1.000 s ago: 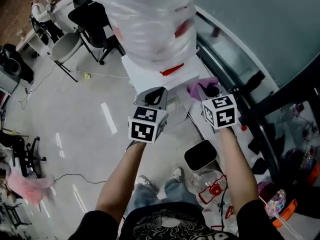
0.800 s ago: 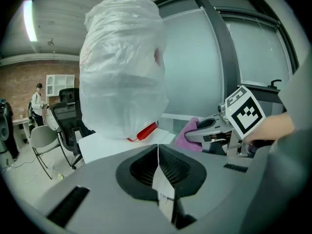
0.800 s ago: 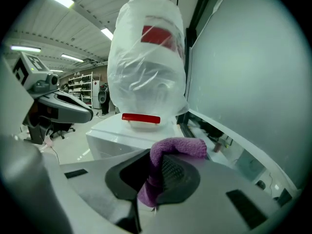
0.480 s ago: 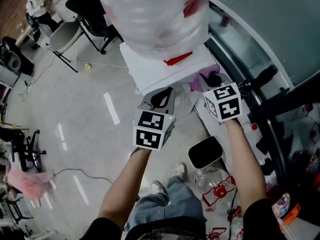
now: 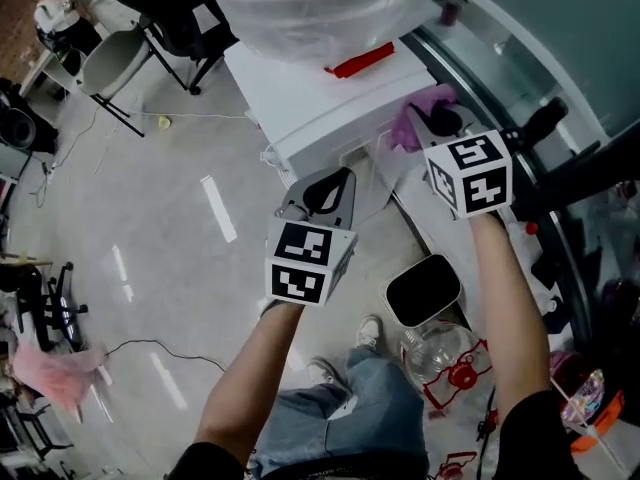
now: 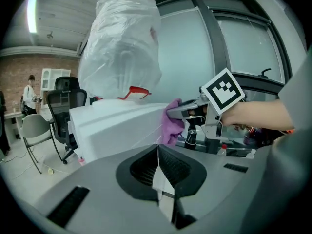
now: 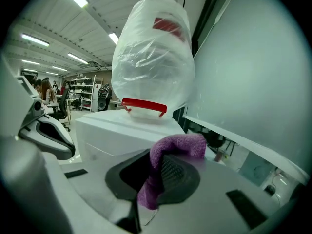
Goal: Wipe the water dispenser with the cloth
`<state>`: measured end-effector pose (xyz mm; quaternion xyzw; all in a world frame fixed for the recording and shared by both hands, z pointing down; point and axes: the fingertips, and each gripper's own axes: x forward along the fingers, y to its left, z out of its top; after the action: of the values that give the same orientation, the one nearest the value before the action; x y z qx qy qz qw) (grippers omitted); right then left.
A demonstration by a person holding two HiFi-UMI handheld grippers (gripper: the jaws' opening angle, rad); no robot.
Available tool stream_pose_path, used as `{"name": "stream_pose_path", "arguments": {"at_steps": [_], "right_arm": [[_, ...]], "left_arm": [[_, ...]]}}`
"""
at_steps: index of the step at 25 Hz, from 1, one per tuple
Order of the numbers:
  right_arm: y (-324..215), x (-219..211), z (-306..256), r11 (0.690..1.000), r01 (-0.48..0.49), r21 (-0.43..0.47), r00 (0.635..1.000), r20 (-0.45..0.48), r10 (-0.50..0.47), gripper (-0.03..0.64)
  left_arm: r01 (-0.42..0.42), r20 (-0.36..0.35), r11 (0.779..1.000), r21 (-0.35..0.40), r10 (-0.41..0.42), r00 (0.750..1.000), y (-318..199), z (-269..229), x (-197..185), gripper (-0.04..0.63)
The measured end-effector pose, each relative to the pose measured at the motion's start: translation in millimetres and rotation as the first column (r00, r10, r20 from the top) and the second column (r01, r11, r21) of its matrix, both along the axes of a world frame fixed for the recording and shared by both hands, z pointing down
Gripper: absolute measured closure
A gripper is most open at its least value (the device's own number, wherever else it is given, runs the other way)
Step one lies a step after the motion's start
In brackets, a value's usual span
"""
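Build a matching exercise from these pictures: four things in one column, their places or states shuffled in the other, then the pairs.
Things
1. cloth
2. left tongs
3. bottle
4. black bin

Places or states
a. on the floor, beside the person's shoes
b. clamped in the right tongs
c. shut, nothing between
d. wrapped in clear plastic, on top of the white dispenser

Pairs: 1-b, 2-c, 3-d, 4-a
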<state>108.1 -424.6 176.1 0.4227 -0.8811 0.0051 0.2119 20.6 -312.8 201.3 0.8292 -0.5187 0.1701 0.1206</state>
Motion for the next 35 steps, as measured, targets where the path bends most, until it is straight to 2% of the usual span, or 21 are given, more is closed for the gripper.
{"name": "stream_pose_path", "arguments": {"at_steps": [9, 14, 21, 35], "right_arm": [[4, 9, 29, 0.994, -0.064, 0.090, 0.996, 0.067, 0.058, 0.575], [8, 9, 63, 0.990, -0.085, 0.109, 0.992, 0.098, 0.075, 0.575], [11, 9, 118, 0.986, -0.092, 0.139, 0.994, 0.070, 0.082, 0.575], [11, 7, 246, 0.987, -0.123, 0.101, 0.989, 0.100, 0.112, 0.575]], "left_arm": [[-0.056, 0.002, 0.997, 0.056, 0.056, 0.998, -2, 60, 12, 0.568], [-0.079, 0.000, 0.993, 0.085, 0.079, 0.997, -5, 95, 15, 0.568], [-0.103, -0.004, 0.988, 0.116, 0.104, 0.995, -8, 149, 20, 0.568], [-0.127, 0.000, 0.978, 0.165, 0.128, 0.992, -19, 244, 22, 0.568]]}}
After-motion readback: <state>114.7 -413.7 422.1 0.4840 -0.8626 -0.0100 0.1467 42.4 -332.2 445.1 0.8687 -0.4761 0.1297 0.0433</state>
